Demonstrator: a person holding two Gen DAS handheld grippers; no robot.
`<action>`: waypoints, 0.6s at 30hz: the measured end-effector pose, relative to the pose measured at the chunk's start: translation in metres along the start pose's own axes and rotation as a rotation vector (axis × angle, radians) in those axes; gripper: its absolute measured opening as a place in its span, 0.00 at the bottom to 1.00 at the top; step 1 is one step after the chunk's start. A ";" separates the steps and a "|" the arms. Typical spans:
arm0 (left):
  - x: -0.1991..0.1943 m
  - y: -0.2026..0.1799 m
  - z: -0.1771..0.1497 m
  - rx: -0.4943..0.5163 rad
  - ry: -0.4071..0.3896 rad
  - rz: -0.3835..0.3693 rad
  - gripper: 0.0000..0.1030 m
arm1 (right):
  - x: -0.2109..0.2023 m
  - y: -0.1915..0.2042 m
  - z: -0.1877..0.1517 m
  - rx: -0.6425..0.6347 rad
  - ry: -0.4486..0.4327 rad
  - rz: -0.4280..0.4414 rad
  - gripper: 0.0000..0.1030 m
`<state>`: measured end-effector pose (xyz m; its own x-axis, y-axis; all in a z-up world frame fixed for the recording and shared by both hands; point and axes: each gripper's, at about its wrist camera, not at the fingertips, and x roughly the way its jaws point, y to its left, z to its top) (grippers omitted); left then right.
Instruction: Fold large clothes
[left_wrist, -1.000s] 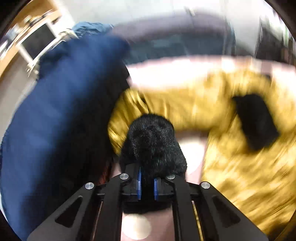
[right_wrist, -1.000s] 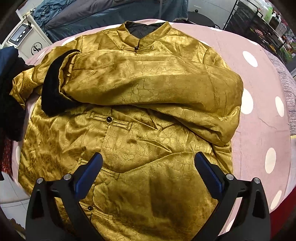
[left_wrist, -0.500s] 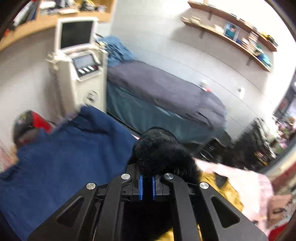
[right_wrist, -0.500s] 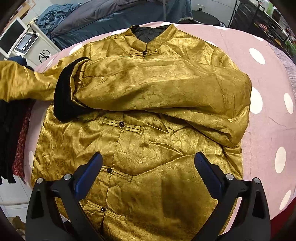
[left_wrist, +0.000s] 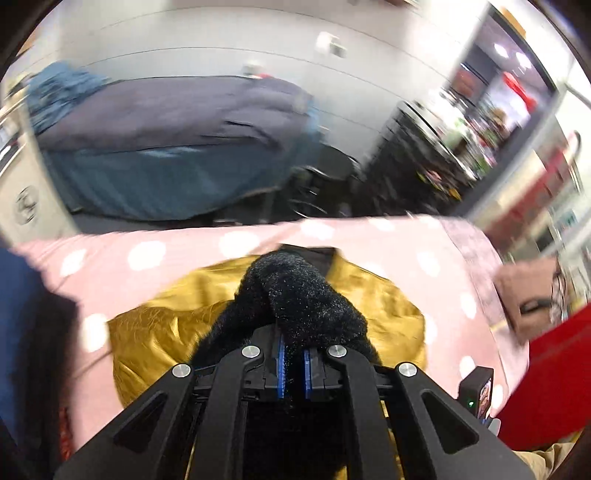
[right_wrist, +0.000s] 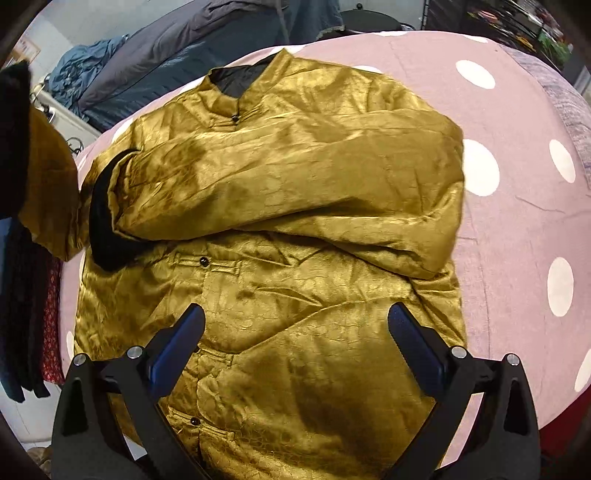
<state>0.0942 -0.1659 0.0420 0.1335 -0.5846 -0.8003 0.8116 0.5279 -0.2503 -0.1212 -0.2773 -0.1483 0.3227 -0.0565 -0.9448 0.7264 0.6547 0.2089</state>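
Observation:
A gold satin jacket (right_wrist: 280, 229) lies front up on a pink table with white dots (right_wrist: 524, 236). One sleeve is folded across its chest, its black furry cuff (right_wrist: 103, 221) at the left. My left gripper (left_wrist: 293, 363) is shut on the other sleeve's black furry cuff (left_wrist: 295, 295), held up above the jacket (left_wrist: 166, 332); that raised sleeve (right_wrist: 40, 177) shows at the left edge of the right wrist view. My right gripper (right_wrist: 295, 347) hangs open over the jacket's lower front, with nothing between its fingers.
Dark blue and black clothes (right_wrist: 22, 295) hang off the table's left side. Behind the table stands a bed with grey and blue covers (left_wrist: 166, 129), with black racks (left_wrist: 424, 155) to the right. A red cloth (left_wrist: 554, 369) lies at the right edge.
My left gripper has lifted the furry cuff up off the table's left side and swung it toward the jacket. The right gripper has drifted slightly and stays open.

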 end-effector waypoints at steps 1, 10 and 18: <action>0.012 -0.016 0.000 0.014 0.014 -0.018 0.06 | -0.001 -0.005 0.000 0.014 -0.001 0.000 0.95; 0.124 -0.094 -0.042 0.100 0.242 0.032 0.54 | 0.004 -0.055 -0.011 0.174 0.029 0.000 0.95; 0.108 -0.082 -0.059 0.049 0.181 0.009 0.92 | 0.006 -0.056 -0.009 0.178 0.033 0.002 0.95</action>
<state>0.0085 -0.2361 -0.0565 0.0399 -0.4572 -0.8885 0.8384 0.4991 -0.2192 -0.1657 -0.3074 -0.1683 0.3059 -0.0287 -0.9516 0.8227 0.5111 0.2490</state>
